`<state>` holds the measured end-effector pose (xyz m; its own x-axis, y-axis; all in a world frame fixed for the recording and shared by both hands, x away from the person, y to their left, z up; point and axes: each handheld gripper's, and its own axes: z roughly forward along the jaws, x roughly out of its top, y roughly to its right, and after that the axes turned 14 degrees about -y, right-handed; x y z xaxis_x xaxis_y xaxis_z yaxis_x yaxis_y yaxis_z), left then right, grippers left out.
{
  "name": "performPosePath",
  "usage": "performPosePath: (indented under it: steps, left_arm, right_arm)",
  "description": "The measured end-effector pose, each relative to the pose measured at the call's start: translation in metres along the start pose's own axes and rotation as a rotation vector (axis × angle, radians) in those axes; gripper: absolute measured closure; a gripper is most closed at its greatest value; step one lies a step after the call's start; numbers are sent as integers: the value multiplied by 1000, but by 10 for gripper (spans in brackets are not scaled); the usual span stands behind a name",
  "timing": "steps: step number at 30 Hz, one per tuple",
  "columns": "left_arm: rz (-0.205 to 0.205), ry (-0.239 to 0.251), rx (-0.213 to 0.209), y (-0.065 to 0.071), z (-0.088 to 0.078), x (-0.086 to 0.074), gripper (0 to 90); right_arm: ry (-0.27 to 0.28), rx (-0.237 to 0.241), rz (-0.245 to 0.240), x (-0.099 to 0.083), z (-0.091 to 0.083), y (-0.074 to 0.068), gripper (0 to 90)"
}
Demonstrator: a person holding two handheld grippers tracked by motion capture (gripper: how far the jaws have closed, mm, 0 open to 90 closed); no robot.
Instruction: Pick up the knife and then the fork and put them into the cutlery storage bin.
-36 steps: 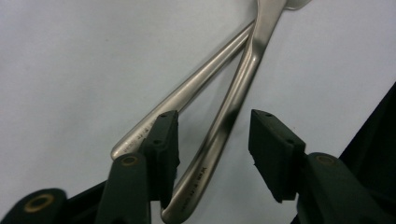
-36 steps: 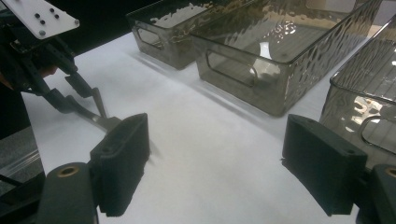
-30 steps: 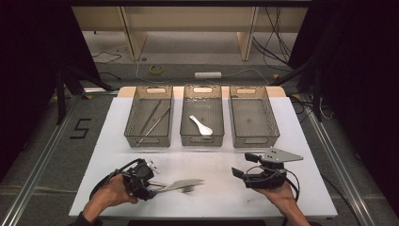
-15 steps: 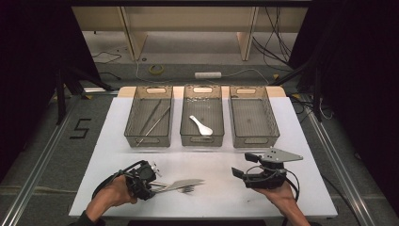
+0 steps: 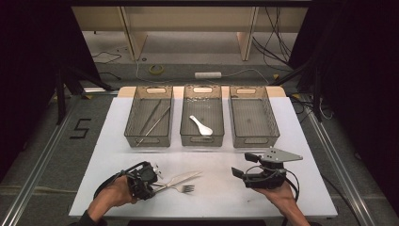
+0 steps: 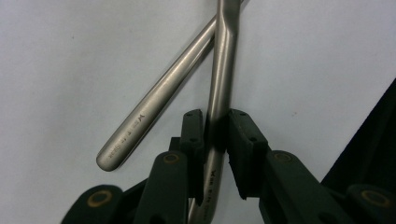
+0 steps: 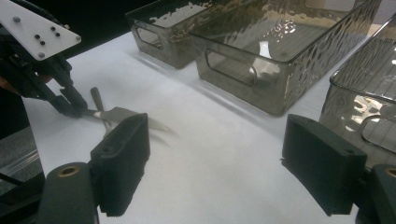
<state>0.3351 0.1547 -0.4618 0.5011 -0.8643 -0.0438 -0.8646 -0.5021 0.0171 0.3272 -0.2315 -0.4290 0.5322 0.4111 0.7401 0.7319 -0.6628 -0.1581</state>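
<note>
- Hand-held gripper (image 6: 215, 133) in the person's left hand is closing its jaws on a metal handle (image 6: 219, 88); they have just been narrowing, and the left gripper view shows the pads now meeting the handle on both sides.
- Lying just beside it, a second handle (image 6: 159, 100) is crossing the first farther up, resting free on the white surface (image 5: 211, 188).
- From the high view, the left hand-held gripper (image 5: 149, 181) is sitting at the near-left of the surface, with a knife (image 5: 181, 178) and a fork (image 5: 181, 189) fanning out to its right; which of the two is being gripped cannot be told for sure.
- Right hand-held gripper (image 5: 236, 173) is waiting with its jaws wide and nothing between them, near the front right of the surface.
- Three clear bins are standing in a row beyond: the left bin (image 5: 149, 140) is holding thin metal pieces, the middle bin (image 5: 202, 140) a white spoon (image 5: 201, 125), and the right bin (image 5: 254, 140) is looking bare.
- Judging by the grip now forming, one piece of cutlery is about ready to be lifted and sorted into a bin.
</note>
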Motion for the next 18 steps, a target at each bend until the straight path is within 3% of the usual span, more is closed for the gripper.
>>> performPosePath:
  steps: [6,18]
  left_arm:
    - [17,0,6,1,0,0,794]
    - [-19,53,-41,-3,0,-2,828]
  right_arm:
    - [1,0,-1,0,0,0,243]
    - [3,4,-4,0,-1,0,243]
